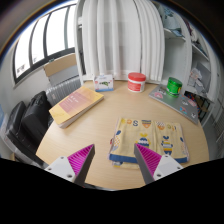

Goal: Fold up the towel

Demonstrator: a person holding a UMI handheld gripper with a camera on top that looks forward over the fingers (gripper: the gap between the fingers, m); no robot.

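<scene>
Just ahead of my fingertips: pale yellow rectangular cartoon-printed towel (pixel 147 138), flat on round wooden table (pixel 100 125), near edge between my spread pads for pinching. My gripper (pixel 115 165): released, holding nothing.

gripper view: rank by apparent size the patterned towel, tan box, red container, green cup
1. Patterned yellow-and-white towel, just ahead of the open gripper
2. Flat tan cardboard box
3. Red round container
4. Green cup

The last two look similar; the towel's nearness inflates it.
</scene>
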